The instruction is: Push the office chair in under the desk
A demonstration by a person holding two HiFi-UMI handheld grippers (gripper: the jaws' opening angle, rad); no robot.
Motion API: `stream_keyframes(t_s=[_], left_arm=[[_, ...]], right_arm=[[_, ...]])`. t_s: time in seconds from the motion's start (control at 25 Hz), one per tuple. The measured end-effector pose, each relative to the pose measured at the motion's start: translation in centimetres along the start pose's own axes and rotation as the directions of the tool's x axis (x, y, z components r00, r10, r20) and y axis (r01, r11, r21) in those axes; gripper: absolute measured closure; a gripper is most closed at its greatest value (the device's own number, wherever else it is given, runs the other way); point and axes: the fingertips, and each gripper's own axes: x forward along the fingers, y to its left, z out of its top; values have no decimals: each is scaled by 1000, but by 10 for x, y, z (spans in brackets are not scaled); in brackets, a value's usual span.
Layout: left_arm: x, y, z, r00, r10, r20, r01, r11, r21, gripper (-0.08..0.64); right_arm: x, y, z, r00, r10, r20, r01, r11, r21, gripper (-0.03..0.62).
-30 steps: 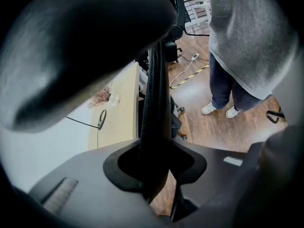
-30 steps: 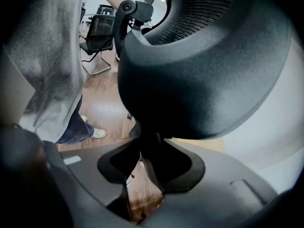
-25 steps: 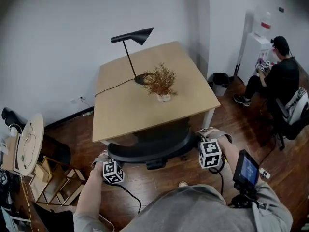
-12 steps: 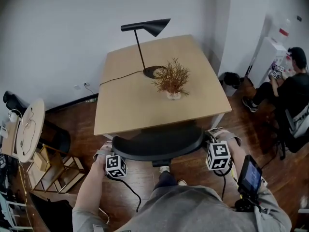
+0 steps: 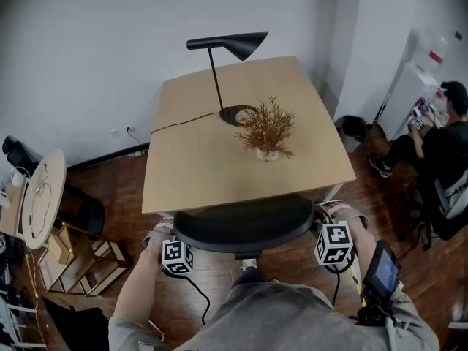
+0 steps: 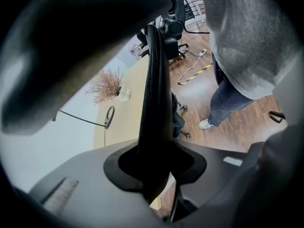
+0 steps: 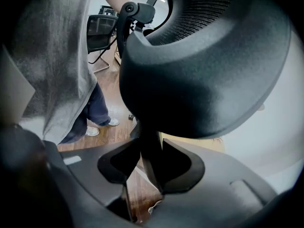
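**Q:** Head view: which parts are concealed?

**A:** Only the curved black backrest of the office chair (image 5: 245, 225) shows, against the near edge of the tabletop (image 5: 205, 159). The seat and base are hidden beneath. The backrest ends cover the fingertips of the left gripper (image 5: 175, 253) and right gripper (image 5: 330, 238), so only their marker cubes show.

**Q:** Containers?

**A:** One small pot (image 5: 268, 154) stands on the tabletop beside the lamp (image 5: 227, 46). It holds a dry brown plant (image 5: 269, 126).

**Q:** Left gripper view?

**A:** The fingers are clamped on the thin mesh edge of the backrest, which is seated in the notch between them. A dark blurred mass blocks the upper left.

**Q:** Right gripper view?

**A:** The fingers grip the other backrest edge. The backrest's bulk fills the upper frame and hides most of the tabletop.
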Motion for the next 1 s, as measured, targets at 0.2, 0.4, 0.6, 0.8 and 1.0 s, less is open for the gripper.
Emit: stream_keyframes(t_s=[0.2, 0.4, 0.6, 0.8, 1.0], left_arm=[[12, 12, 0, 1000, 0, -8, 0, 1000, -6, 451], [17, 13, 7, 1000, -15, 18, 15, 1000, -15, 454], [18, 15, 6, 1000, -7, 19, 7, 1000, -15, 459], [19, 14, 6, 1000, -6, 18, 6, 1000, -14, 459], [21, 17, 8, 1000, -8, 17, 9, 1000, -15, 459]], right_arm=[[11, -16, -5, 1000, 3, -1, -3, 1000, -7, 437], [14, -22, -12, 1000, 29, -10, -29, 1000, -6, 434], [14, -24, -12, 999, 36, -3, -36, 999, -10, 434], [15, -23, -12, 1000, 31, -4, -31, 999, -13, 434], [16, -26, -14, 1000, 28, -1, -28, 999, -16, 434]])
